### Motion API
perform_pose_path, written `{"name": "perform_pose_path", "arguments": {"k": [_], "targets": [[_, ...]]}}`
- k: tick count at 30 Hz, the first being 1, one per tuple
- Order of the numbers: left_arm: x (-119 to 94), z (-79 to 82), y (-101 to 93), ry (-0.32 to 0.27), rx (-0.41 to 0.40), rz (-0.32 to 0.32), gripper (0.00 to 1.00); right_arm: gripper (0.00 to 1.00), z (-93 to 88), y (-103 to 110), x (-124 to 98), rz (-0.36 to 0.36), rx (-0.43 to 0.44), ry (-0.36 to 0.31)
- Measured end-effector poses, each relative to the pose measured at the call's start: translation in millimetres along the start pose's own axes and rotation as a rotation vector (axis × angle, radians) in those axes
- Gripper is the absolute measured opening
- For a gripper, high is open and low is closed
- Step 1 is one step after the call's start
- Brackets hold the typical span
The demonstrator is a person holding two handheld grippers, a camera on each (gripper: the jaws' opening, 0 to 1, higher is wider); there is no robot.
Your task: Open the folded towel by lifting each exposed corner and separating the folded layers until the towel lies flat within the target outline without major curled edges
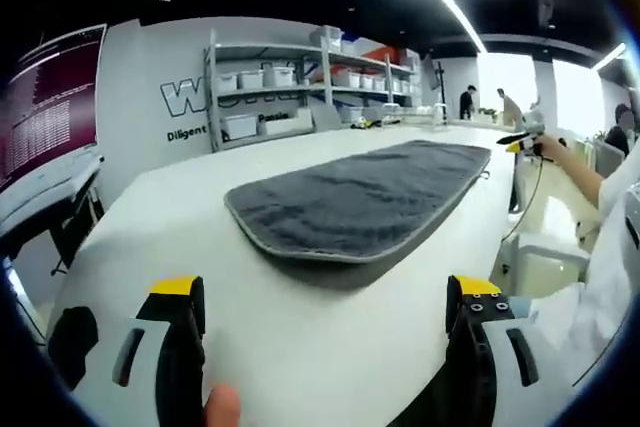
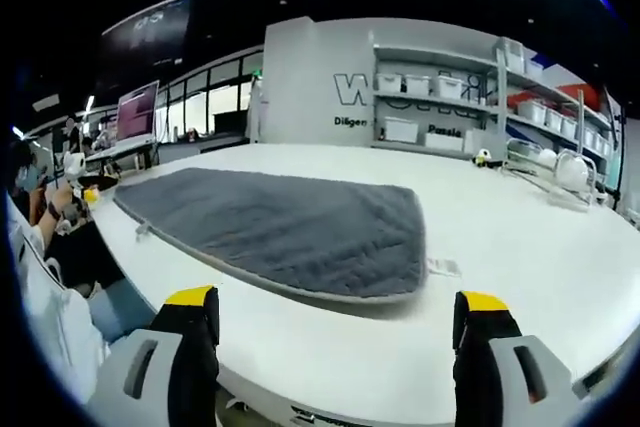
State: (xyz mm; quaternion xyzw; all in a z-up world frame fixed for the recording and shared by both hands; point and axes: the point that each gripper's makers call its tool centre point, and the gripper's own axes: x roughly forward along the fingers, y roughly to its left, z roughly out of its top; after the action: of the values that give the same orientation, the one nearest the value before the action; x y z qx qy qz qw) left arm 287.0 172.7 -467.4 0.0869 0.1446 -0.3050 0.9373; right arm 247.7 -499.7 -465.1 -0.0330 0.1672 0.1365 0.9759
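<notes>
Left gripper hangs over the near edge of the white table, jaws wide apart and holding nothing. Ahead of it the grey towel lies along the middle of the tabletop, folded, its piped edge toward the gripper. Right gripper, from the opposite side, is likewise spread and empty, with the towel just beyond the table's edge. It looks soft, limp plush, light, likely to sag and cling; pinching only the top layer at a rounded corner seems best.
</notes>
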Motion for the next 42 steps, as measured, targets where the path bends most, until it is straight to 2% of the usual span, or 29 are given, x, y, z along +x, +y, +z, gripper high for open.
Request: {"name": "perform_pose_path", "arguments": {"k": [7, 12, 42], "targets": [[-1, 1.8, 0.3, -0.013, -0.001, 0.006, 0.99, 0.99, -7.3, -3, 3, -0.002, 0.015, 0.012], [2, -0.5, 0.7, 0.009, 0.012, 0.012, 0.99, 0.99, -9.9, -4, 3, 0.003, 0.014, 0.017], [5, -2.8, -3.6, 0.021, 0.012, 0.012, 0.99, 0.99, -15.6, -2, 2, 0.018, 0.014, 0.014]]}}
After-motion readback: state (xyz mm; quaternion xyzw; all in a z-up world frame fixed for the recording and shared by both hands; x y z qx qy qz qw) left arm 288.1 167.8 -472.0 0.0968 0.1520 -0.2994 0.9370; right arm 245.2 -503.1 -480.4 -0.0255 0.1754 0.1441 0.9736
